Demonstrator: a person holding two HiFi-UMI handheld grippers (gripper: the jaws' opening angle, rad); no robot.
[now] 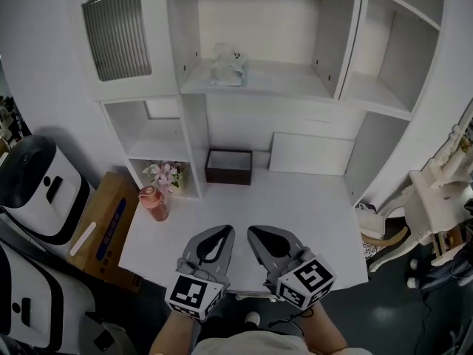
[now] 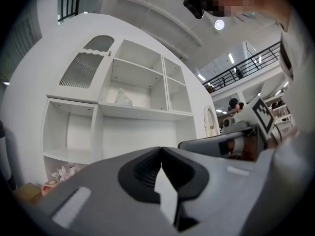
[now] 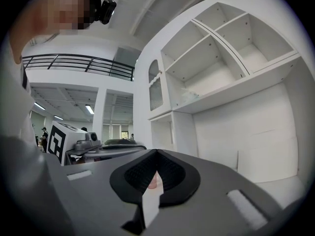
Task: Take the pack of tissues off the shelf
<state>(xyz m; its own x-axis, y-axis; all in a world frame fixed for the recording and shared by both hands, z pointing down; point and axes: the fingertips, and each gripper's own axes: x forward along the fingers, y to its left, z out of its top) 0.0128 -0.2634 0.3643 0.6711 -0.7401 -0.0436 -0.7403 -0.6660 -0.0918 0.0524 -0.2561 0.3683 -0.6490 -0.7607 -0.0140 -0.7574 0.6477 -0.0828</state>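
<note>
The pack of tissues point(image 1: 226, 71) is a pale, crumpled bundle lying on the middle shelf point(image 1: 281, 83) of the white wall unit; in the left gripper view the tissue pack point(image 2: 123, 98) shows small on that same shelf. My left gripper point(image 1: 223, 232) hovers over the near edge of the white table point(image 1: 310, 213), its tips met and nothing between them. Beside it, my right gripper point(image 1: 254, 233) is likewise shut and empty. Both point level toward the unit, well short of the tissues. In its own view the left gripper point(image 2: 160, 150) has its jaws together, as does the right gripper point(image 3: 156, 152).
A dark open box point(image 1: 229, 166) sits at the table's back under the shelf. A pink cup point(image 1: 154, 201) and a bunch of flowers point(image 1: 165, 174) stand at the left. A cardboard box point(image 1: 109, 228) and white machines point(image 1: 41, 187) flank the table's left; white chairs point(image 1: 432, 198) stand at the right.
</note>
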